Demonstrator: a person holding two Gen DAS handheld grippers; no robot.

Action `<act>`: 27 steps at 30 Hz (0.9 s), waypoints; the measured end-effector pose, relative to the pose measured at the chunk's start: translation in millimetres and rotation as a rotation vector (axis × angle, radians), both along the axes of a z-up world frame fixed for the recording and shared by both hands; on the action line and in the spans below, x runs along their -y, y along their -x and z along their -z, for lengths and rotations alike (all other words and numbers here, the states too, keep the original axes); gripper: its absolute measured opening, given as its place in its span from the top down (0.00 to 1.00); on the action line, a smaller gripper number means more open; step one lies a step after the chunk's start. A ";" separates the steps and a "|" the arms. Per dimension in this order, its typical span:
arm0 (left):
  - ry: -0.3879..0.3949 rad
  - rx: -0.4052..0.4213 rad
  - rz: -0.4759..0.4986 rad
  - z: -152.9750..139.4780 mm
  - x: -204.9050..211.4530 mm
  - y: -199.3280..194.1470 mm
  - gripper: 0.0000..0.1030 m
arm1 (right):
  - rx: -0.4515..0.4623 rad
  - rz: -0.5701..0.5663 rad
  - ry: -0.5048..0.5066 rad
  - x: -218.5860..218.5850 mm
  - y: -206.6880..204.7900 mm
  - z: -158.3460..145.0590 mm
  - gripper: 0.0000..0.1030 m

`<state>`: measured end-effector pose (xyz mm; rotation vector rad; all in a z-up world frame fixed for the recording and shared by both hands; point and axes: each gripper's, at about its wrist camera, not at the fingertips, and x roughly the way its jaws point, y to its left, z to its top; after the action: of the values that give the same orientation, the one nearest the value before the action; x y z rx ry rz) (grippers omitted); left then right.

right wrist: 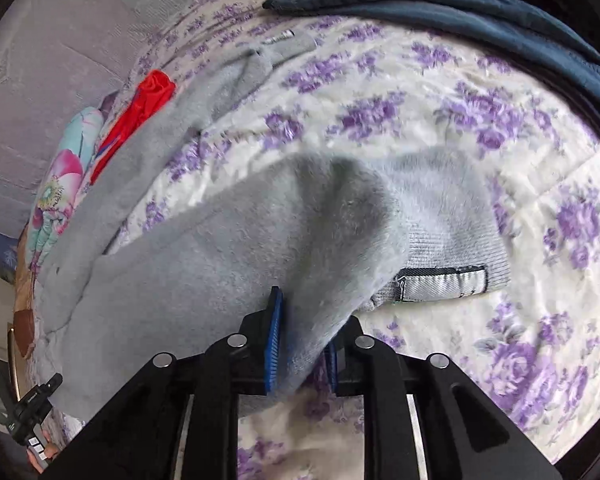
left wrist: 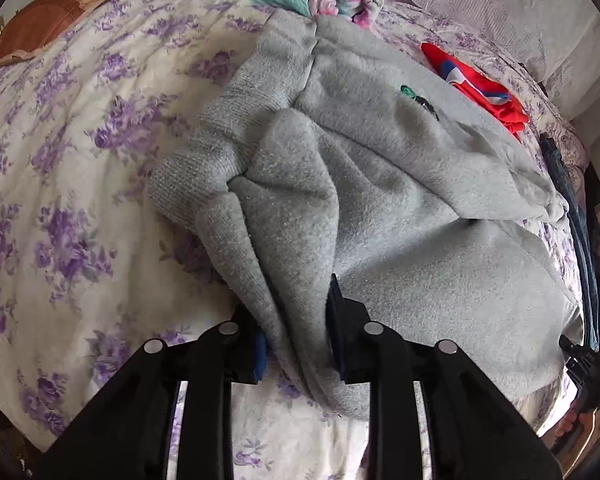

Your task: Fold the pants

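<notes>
Left wrist view: grey pants (left wrist: 380, 184) bunched mid-bed (left wrist: 60, 200), left gripper (left wrist: 300, 340) and right gripper (right wrist: 302, 344) each clamping a fold; thick fleece liable to slip, skewing the fold.

The grey pants (left wrist: 380, 208) are thick fleecy cloth, matt and fuzzy, with a ribbed knit band (left wrist: 204, 160) and a shiny woven label (right wrist: 440, 284). Under them the bedspread (left wrist: 80, 140) is soft cloth with a faint sheen — printed in purple flowers. The left gripper (left wrist: 296, 344) is matt black plastic with bright metal pins, and the right gripper (right wrist: 304, 344) carries ridged blue pads (right wrist: 275, 344).
</notes>
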<state>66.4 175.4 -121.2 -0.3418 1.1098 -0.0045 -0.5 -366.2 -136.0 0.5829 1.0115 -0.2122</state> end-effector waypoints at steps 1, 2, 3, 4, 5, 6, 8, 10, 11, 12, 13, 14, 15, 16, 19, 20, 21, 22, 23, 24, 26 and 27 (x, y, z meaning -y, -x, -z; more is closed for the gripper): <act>0.001 0.016 -0.002 -6.5 -1.2 4.6 0.70 | -0.017 -0.018 0.017 -3.6 -1.0 -4.0 0.67; -0.011 0.032 0.007 -15.8 -1.3 10.1 0.67 | -0.033 -0.034 0.016 -5.8 -1.7 -9.8 0.61; -0.038 0.059 0.016 -27.0 -1.9 17.7 0.65 | -0.031 -0.037 0.022 -7.6 2.7 -18.0 0.52; -0.067 0.085 0.021 -38.4 -4.1 25.7 0.62 | -0.021 -0.039 0.045 -9.4 7.4 -28.0 0.50; -0.105 0.110 0.010 -50.9 -7.4 34.3 0.61 | -0.017 -0.045 0.082 -11.0 11.4 -38.7 0.50; -0.146 0.139 -0.012 -63.7 -11.4 42.6 0.61 | -0.012 -0.041 0.128 -11.3 15.6 -49.6 0.46; -0.203 0.193 -0.041 -90.6 -20.9 48.8 0.54 | 0.008 -0.013 0.241 -6.8 18.2 -75.2 0.34; -0.221 0.230 -0.004 -115.4 -23.6 36.4 0.44 | 0.044 0.001 0.305 0.4 6.0 -101.1 0.33; -0.220 0.244 0.027 -126.0 -22.2 23.3 0.44 | 0.069 -0.010 0.300 6.6 -4.6 -112.3 0.33; -0.223 0.253 0.051 -134.6 -19.8 6.4 0.44 | 0.092 -0.036 0.280 12.3 -20.2 -121.5 0.33; -0.232 0.256 0.083 -141.0 -14.2 -14.0 0.43 | 0.105 -0.065 0.250 17.8 -39.6 -127.2 0.33; -0.233 0.251 0.116 -144.1 -8.5 -34.6 0.43 | 0.110 -0.082 0.205 23.7 -63.2 -128.9 0.33; -0.223 0.230 0.156 -142.4 -1.5 -60.7 0.42 | 0.103 -0.088 0.152 30.9 -88.5 -126.2 0.33; -0.208 0.195 0.198 -136.2 7.7 -87.4 0.42 | 0.085 -0.088 0.106 38.2 -114.2 -120.0 0.33; -0.195 0.056 0.252 -95.4 29.4 -157.3 0.44 | 0.018 -0.064 0.040 52.8 -182.3 -92.0 0.33; -0.218 0.016 0.253 -79.9 33.4 -175.7 0.46 | -0.013 -0.048 0.027 59.0 -198.4 -79.6 0.33; -0.242 -0.024 0.251 -64.3 35.7 -191.6 0.56 | -0.036 -0.045 -0.010 64.5 -211.4 -66.0 0.34; -0.250 -0.066 0.246 -49.4 35.5 -204.9 0.65 | -0.055 -0.041 -0.051 70.3 -223.4 -52.9 0.36; -0.246 -0.106 0.244 -36.2 33.6 -215.7 0.66 | -0.073 -0.036 -0.083 73.5 -231.4 -40.8 0.38; -0.234 -0.140 0.239 -25.6 28.2 -224.4 0.67 | -0.079 -0.034 -0.116 76.0 -237.9 -30.0 0.40; -0.214 -0.181 0.240 -10.5 21.4 -235.2 0.67 | -0.060 -0.045 -0.154 75.5 -249.6 -15.3 0.43; -0.209 -0.192 0.245 -7.0 20.3 -238.0 0.67 | -0.045 -0.044 -0.140 74.2 -254.1 -11.4 0.61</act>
<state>304.4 155.0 -114.2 -0.0179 1.3247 -0.0731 253.7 -440.3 -124.6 0.6849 1.0876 -0.1170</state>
